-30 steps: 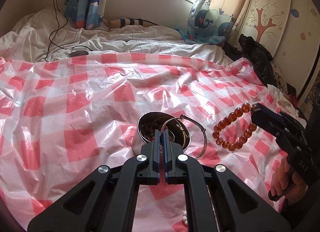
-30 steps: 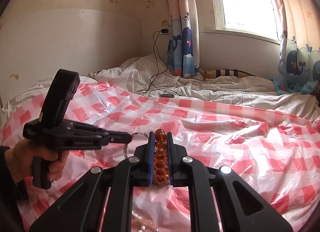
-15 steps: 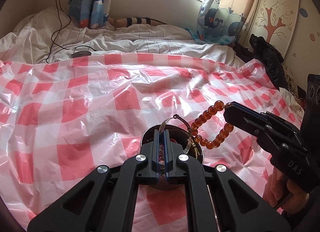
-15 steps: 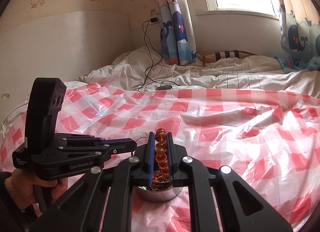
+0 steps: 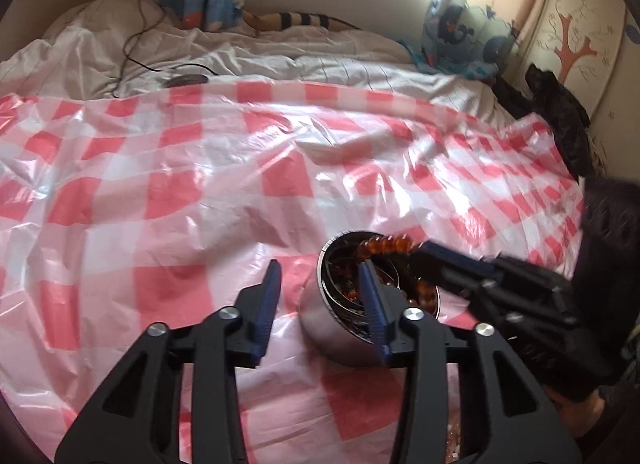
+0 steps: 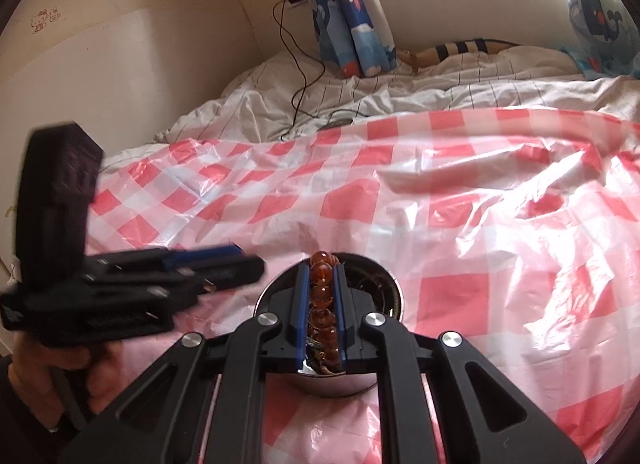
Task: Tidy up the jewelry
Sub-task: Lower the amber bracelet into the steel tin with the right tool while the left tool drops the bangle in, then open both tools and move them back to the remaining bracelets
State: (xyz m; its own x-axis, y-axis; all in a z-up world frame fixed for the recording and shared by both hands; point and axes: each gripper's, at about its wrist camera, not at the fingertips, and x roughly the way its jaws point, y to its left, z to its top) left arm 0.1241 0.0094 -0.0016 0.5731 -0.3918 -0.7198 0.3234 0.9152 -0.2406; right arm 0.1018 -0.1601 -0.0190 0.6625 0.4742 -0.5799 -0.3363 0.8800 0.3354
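A round metal bowl (image 5: 332, 334) with jewelry inside stands on the red-and-white checked plastic sheet (image 5: 180, 200); it also shows in the right wrist view (image 6: 384, 284). My right gripper (image 6: 321, 264) is shut on an amber bead bracelet (image 6: 322, 296) and holds it over the bowl; in the left wrist view the bracelet (image 5: 384, 245) hangs at the bowl's rim from the right gripper (image 5: 420, 260). My left gripper (image 5: 320, 276) is open and empty, its right finger over the bowl. It shows at the left of the right wrist view (image 6: 244, 260).
A rumpled white bed sheet (image 6: 400, 96) with a black charging cable (image 6: 296, 76) lies behind the checked sheet. Whale-print curtains (image 6: 352, 24) hang at the back wall. Dark clothing (image 5: 560, 116) lies at the right edge by a wardrobe.
My left gripper has opened; the silver bangle it held now lies in the bowl. My right gripper has carried the amber bracelet left and down over the bowl.
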